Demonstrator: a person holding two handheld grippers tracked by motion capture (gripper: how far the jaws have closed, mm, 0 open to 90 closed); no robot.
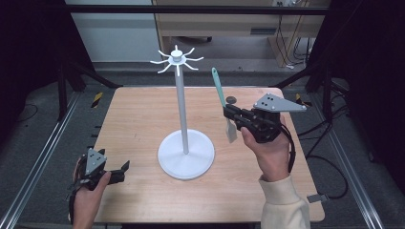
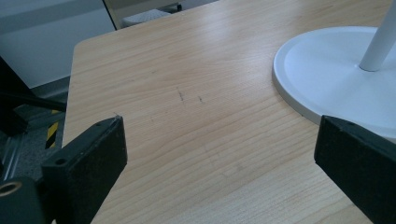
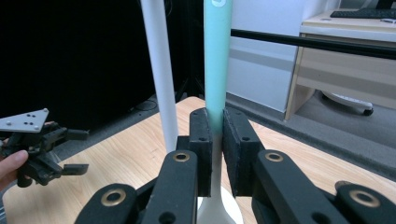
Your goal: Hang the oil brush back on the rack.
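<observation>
Spatula stands upright, clamped between right claw jaws.

The spatula has a teal handle fading to a pale whitish-grey blade; the hook stand is white all over; the counter is light wood with fine grain; both claws are black, each topped by a grey plate.

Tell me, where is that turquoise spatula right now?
In the high view the spatula is held upright off the table in the right claw, right of the white hook stand.
</observation>
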